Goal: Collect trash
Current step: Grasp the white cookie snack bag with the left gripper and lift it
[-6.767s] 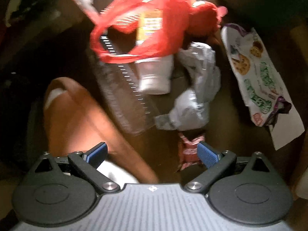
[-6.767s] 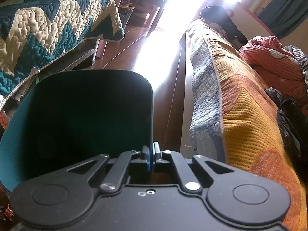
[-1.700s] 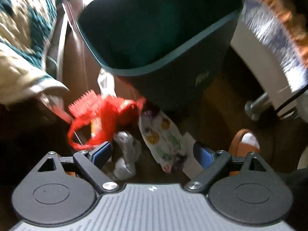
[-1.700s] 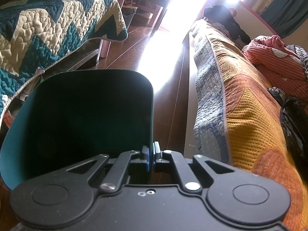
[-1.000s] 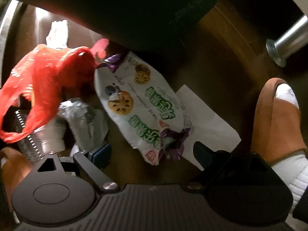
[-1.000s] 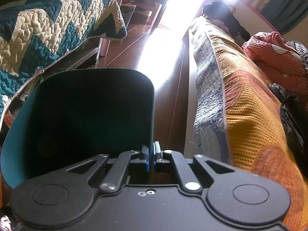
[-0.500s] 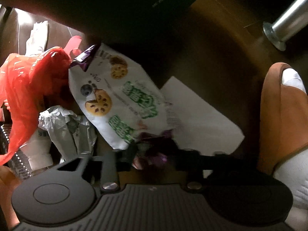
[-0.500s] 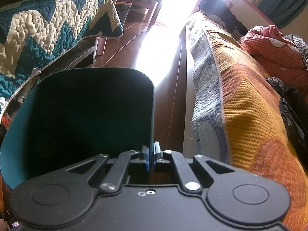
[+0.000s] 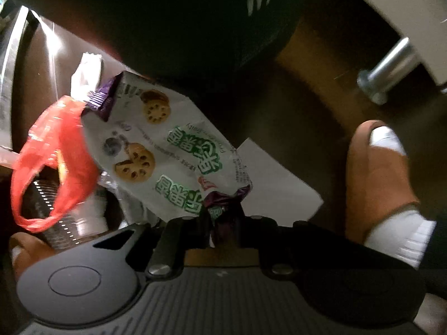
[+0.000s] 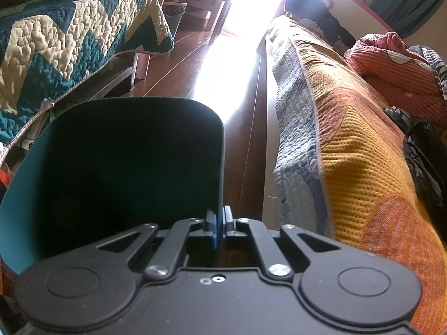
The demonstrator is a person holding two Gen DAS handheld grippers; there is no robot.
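L gripper (image 9: pixel 223 217) jaws closing on purple crimped end of cookie wrapper (image 9: pixel 167 150), which hangs over white paper sheet (image 9: pixel 276 187) on floor, red plastic bag (image 9: pixel 53 162) just beside. R gripper (image 10: pixel 219 229) clamped tight on rim of teal trash bin (image 10: pixel 117 178), between two beds.

Left gripper (image 9: pixel 223 217): pointing steeply down, jaws closing, pads pressed on the purple end of a snack wrapper (image 9: pixel 167 150). Right gripper (image 10: pixel 219 229): angled downward, clamped on the rim of a green bin (image 10: pixel 117 167) (blue pads nearly meeting).
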